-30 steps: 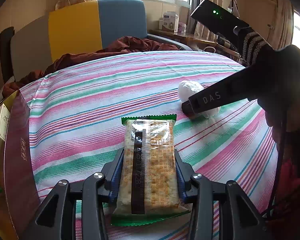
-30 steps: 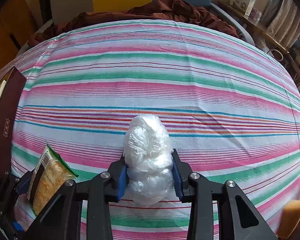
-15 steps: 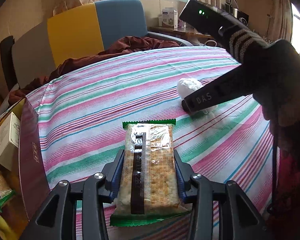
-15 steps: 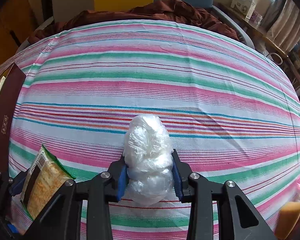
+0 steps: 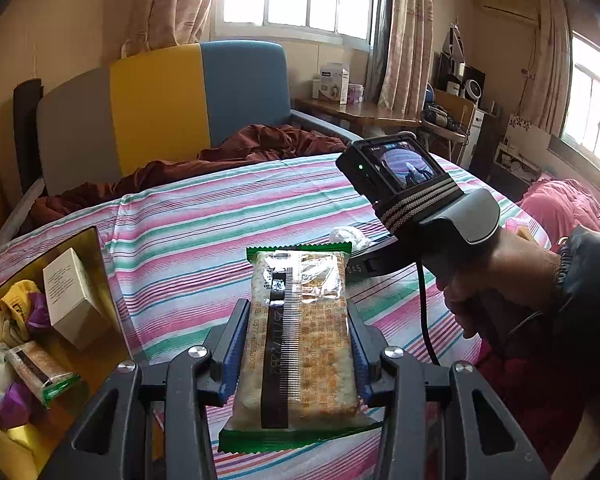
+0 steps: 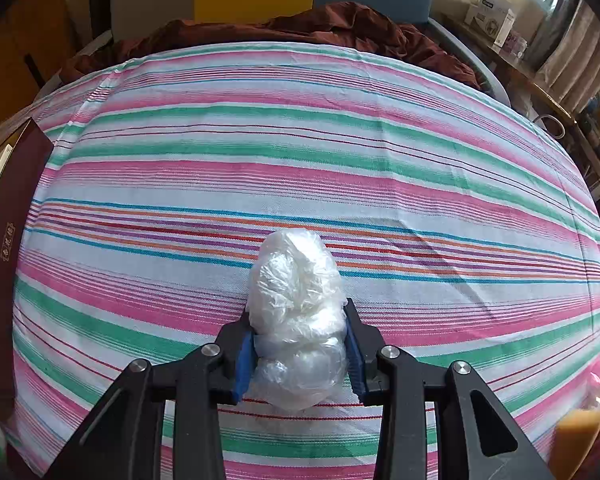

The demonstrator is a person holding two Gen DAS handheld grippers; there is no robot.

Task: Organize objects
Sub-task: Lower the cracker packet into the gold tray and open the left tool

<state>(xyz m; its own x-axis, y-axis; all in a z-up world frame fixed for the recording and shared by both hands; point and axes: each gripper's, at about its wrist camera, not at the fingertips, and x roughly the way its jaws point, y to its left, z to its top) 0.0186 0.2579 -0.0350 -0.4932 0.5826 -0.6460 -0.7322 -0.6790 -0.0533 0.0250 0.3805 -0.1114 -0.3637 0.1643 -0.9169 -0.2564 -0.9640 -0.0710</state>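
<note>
1. The cracker packet (image 5: 300, 332) is clamped lengthwise by the left gripper (image 5: 298, 344), just right of the open box (image 5: 100, 280), seemingly for dropping inside.
2. The crumpled plastic bundle (image 6: 298, 312) is pinched between the right gripper (image 6: 298, 350) jaws over the striped cloth (image 6: 300, 160), farther right of the box, likely awaiting its turn.

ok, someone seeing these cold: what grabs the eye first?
The cracker pack, clamped lengthwise in the left gripper and filling the centre of the left view. Next, the crumpled plastic bundle pinched in the right gripper over the striped cloth. Then the open box at far left, already holding a white carton and another cracker pack.
</note>
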